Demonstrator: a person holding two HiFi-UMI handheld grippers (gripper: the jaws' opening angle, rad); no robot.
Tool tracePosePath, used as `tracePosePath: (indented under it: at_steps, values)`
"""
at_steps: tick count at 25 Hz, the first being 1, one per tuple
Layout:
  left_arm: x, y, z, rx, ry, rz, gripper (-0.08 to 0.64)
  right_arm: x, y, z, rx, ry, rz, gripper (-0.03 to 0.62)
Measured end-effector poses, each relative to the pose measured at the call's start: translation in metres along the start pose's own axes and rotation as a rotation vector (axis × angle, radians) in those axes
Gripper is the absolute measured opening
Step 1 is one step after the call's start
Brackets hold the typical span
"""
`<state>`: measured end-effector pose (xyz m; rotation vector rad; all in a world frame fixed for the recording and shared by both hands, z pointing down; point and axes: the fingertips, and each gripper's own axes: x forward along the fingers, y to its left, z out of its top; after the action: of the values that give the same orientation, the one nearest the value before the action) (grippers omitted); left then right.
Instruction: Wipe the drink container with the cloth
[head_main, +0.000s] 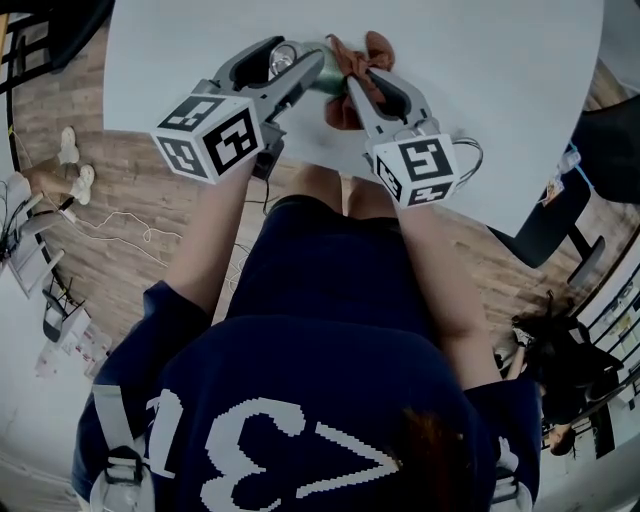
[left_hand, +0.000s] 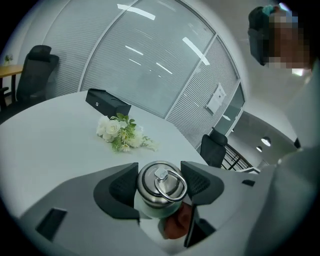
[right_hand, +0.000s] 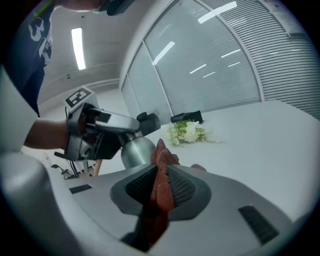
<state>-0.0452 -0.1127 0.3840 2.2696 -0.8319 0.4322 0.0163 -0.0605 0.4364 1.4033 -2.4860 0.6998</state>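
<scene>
The left gripper (head_main: 298, 75) is clamped on the drink container (left_hand: 161, 186), with its pads bearing on either side of the steel cap (ring handle facing the camera). The right gripper (right_hand: 159, 187) is clenched on the rust-red cloth (head_main: 362, 58), which bunches out past the jaws and meets the container's side. Both are held over the white table (head_main: 500, 90). White flowers (left_hand: 122, 132) and a black box (left_hand: 107, 103) lie farther back.

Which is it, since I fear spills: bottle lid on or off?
On. In the left gripper view, the lid with its ring sits atop the bottle held by the left gripper; how tightly, cannot tell.
</scene>
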Motion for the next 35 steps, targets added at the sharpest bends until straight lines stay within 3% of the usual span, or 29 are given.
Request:
tracePosePath:
  at_steps: [4, 8, 11, 15, 21, 23, 30, 35]
  values:
    - [0.002, 0.000, 0.000, -0.010, 0.006, 0.003, 0.273, -0.001, -0.012, -0.016, -0.057, 0.083, -0.026, 0.075]
    - [0.003, 0.001, 0.002, -0.021, 0.009, 0.011, 0.273, -0.010, 0.036, 0.025, -0.180, -0.031, 0.105, 0.075]
    - [0.003, 0.001, 0.001, -0.019, 0.017, 0.013, 0.273, -0.010, 0.070, 0.043, -0.311, -0.049, 0.161, 0.075]
    - [0.000, 0.003, 0.000, -0.049, 0.016, 0.010, 0.273, -0.008, 0.059, 0.025, -0.296, -0.015, 0.123, 0.075]
    - [0.000, 0.003, 0.000, -0.049, 0.015, 0.012, 0.273, -0.010, 0.013, -0.035, -0.319, 0.213, 0.013, 0.075]
    - [0.000, 0.003, -0.001, -0.041, 0.020, 0.013, 0.273, -0.011, 0.009, -0.044, -0.317, 0.249, 0.011, 0.075]
    - [0.002, 0.002, 0.001, -0.027, 0.031, 0.022, 0.273, -0.009, 0.074, 0.005, -0.418, 0.130, 0.182, 0.075]
    - [0.003, -0.001, -0.001, -0.021, 0.033, 0.028, 0.273, 0.000, 0.089, 0.016, -0.484, 0.111, 0.177, 0.075]
